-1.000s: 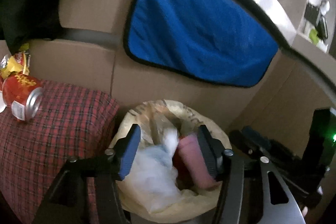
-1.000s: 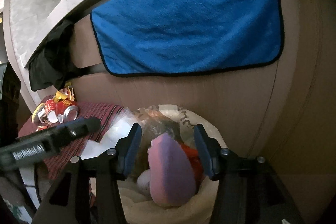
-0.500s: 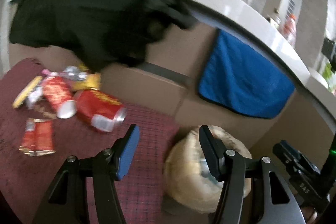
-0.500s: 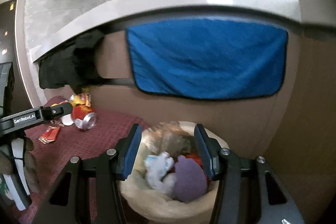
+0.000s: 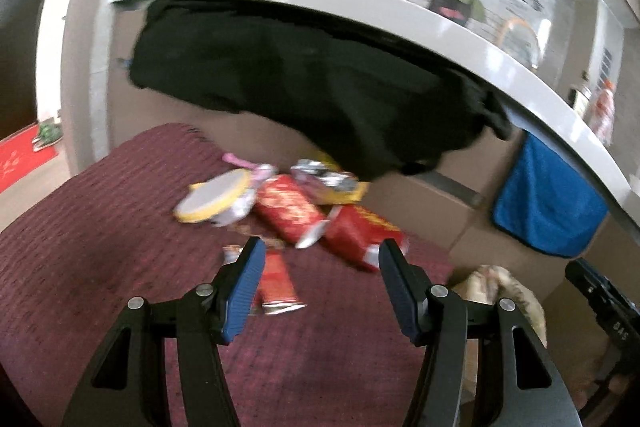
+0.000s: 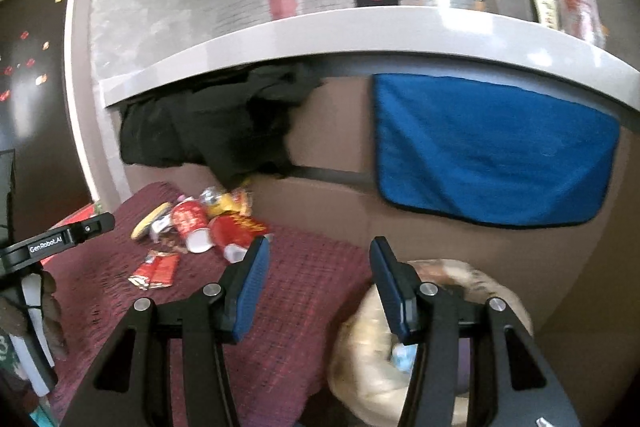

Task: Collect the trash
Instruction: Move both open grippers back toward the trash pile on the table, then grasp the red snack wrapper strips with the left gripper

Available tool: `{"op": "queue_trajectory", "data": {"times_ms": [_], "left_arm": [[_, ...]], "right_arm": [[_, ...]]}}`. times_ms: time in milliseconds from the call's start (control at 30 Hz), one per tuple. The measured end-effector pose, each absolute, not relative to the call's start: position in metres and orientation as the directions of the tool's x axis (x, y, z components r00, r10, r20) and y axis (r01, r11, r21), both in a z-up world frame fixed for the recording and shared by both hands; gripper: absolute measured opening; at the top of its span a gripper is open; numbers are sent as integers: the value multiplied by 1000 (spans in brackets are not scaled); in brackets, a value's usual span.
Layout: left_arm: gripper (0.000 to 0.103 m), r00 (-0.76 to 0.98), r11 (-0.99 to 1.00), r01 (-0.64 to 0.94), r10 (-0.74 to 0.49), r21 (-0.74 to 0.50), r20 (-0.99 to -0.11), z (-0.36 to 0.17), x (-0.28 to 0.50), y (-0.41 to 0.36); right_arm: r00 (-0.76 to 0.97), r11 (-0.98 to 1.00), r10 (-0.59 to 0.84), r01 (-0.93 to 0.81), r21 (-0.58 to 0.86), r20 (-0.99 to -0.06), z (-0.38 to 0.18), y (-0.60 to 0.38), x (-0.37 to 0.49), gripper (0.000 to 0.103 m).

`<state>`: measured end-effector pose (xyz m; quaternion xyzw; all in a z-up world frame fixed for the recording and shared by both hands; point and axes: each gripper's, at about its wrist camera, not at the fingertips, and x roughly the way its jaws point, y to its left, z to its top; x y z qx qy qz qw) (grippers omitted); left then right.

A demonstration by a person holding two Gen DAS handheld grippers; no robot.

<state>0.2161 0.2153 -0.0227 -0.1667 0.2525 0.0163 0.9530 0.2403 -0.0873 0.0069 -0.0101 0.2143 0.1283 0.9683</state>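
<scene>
Trash pile (image 5: 288, 203) (red cans, wrappers, a yellow-rimmed lid) lies on the maroon cloth (image 5: 100, 247), at 12 o'clock from my left gripper (image 5: 320, 267); jaws spread, empty. Right gripper (image 6: 316, 267) jaws spread, empty, bin bag (image 6: 368, 367) at its 5 o'clock. I judge: reach step; next, close on the nearest can (image 5: 360, 235). Black garment (image 5: 300, 83) overhangs behind

left wrist: looks down-forward, close over maroon cloth (image 5: 100, 227), red cans (image 5: 288, 213) at 12 o'clock | right wrist: further back, same cans (image 6: 192, 223) at 10 o'clock | shared: cans, black garment (image 5: 300, 83), blue towel (image 6: 492, 151)
</scene>
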Motion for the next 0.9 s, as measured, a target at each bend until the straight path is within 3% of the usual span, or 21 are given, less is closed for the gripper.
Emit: {"op": "queue_trajectory", "data": {"times_ms": [267,533,700,800,900], "left_arm": [[60,859,918,-208,8,-336,-511,-47,213,282],[60,741,915,-175,-120,-363,-660,-105,265,280],[59,691,941,-186,-79,-282,-719,-123,303,261],[48,648,950,-216,-35,-227,-761,-133,322,255],[31,636,956,-227,1,-186,-772,-135,328,249]], "right_arm": [[870,947,267,-316,-53,-415,2,-20,240,49],[824,930,293,-362,-54,-486,-23,14,270,49],[791,931,298,-365,-20,-535,-43,10,289,49],[768,935,300,-355,14,-566,-55,0,299,49],[763,940,285,-342,12,-580,-62,-7,306,49]]}}
